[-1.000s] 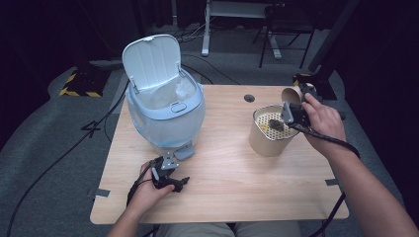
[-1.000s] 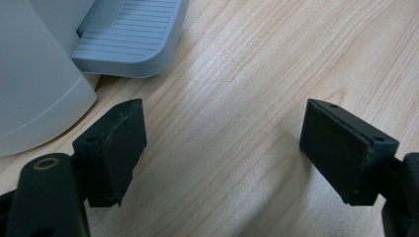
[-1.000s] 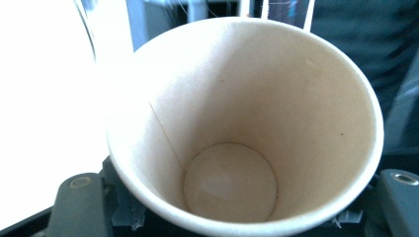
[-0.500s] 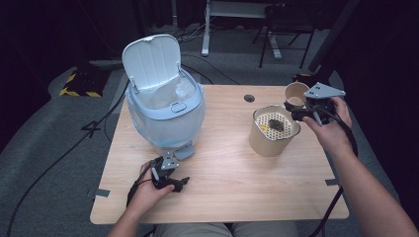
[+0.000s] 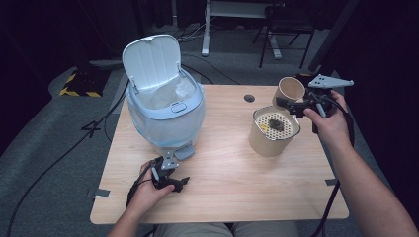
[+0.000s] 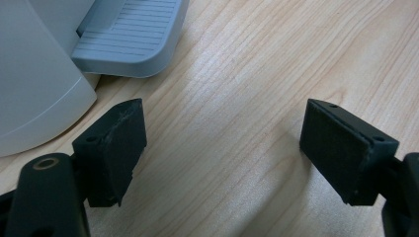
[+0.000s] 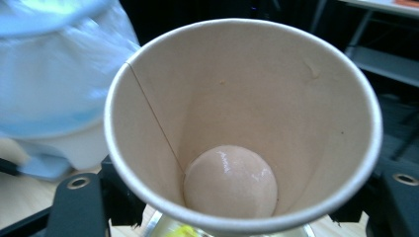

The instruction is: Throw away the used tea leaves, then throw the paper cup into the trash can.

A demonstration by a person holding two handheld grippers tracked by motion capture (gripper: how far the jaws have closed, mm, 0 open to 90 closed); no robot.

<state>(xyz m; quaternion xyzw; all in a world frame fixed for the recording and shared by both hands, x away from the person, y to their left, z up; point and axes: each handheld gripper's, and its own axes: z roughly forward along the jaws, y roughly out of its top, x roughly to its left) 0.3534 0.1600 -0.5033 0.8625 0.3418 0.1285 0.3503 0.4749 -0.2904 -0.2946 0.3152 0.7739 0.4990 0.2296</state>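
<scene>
My right gripper [image 5: 292,104] is shut on a tan paper cup [image 5: 290,90] and holds it tipped above the far rim of a beige tub [image 5: 269,143]. In the right gripper view the cup [image 7: 237,123] lies between both jaws, mouth toward the camera, its inside bare. A perforated insert tops the tub, with a dark lump [image 5: 274,124] on it. My left gripper [image 5: 170,173] rests on the table near the front edge, open, with only wood between its pads [image 6: 341,148]. It points at the bin's foot pedal [image 6: 128,39].
A white and pale blue pedal bin [image 5: 165,113] stands at the table's left with its lid up and a plastic liner inside. The wooden table [image 5: 227,197] has a cable hole [image 5: 249,98] at the back. Cables trail off the left side, and desk legs stand behind.
My right gripper has lifted the cup a little above the tub, and the hand has swung to the right. The left gripper has not moved.
</scene>
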